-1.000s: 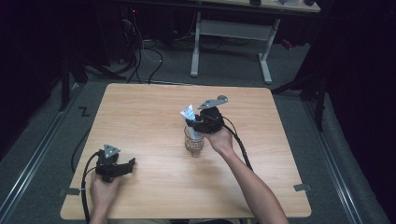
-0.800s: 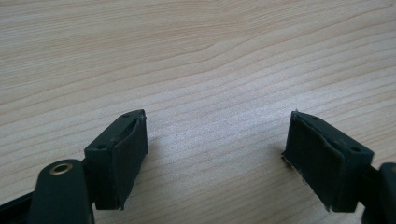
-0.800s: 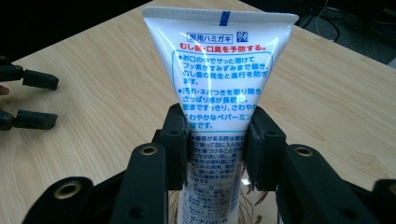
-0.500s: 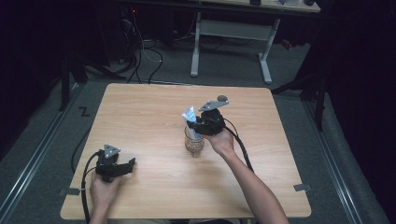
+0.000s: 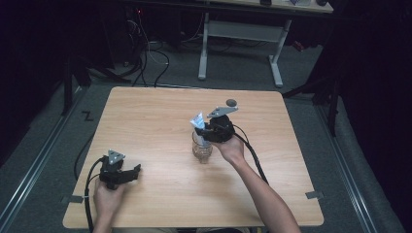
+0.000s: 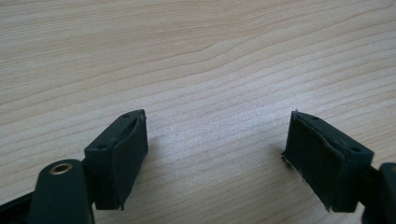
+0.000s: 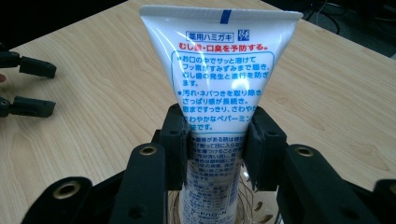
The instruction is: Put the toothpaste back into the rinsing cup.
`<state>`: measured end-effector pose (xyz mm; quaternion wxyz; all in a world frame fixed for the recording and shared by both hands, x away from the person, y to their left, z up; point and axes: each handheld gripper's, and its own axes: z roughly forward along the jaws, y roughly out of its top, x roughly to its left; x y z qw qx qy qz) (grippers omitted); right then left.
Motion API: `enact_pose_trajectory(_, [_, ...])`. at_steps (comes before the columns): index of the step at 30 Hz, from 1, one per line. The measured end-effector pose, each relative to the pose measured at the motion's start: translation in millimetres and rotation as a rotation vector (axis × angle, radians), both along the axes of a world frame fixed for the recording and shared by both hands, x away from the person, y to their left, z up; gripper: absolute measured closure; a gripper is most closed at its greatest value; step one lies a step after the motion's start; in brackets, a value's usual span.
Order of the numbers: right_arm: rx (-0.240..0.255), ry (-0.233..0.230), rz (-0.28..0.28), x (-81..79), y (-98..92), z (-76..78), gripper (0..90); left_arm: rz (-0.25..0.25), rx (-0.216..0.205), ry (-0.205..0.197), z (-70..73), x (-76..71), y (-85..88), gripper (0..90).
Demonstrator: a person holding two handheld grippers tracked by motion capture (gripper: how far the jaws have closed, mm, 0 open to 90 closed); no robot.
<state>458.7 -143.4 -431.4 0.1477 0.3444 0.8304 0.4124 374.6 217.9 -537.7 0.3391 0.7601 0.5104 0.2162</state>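
Light wooden table [image 5: 145, 121], grey floor [image 5: 233, 73], white desk frame [image 5: 243, 34], black cables [image 5: 150, 53] beyond.

Right hand-held gripper [image 5: 206, 130] perhaps lowered a touch, toothpaste tube [image 5: 197, 121] slightly deeper in glass [image 5: 201, 148]

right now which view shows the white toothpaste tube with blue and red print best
The right gripper view: the white toothpaste tube with blue and red print faces the camera, print sharp, pinched by the right claw. The high view shows it small above the clear glass.
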Motion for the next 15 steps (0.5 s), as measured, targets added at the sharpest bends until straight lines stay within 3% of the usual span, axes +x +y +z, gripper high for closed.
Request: enact_pose_trajectory(15, [-0.004, 0.008, -0.005, -3.2, -4.1, -7.4, 64.1, 0.000, 0.000, 0.000, 0.0, 0.0, 0.0, 21.5])
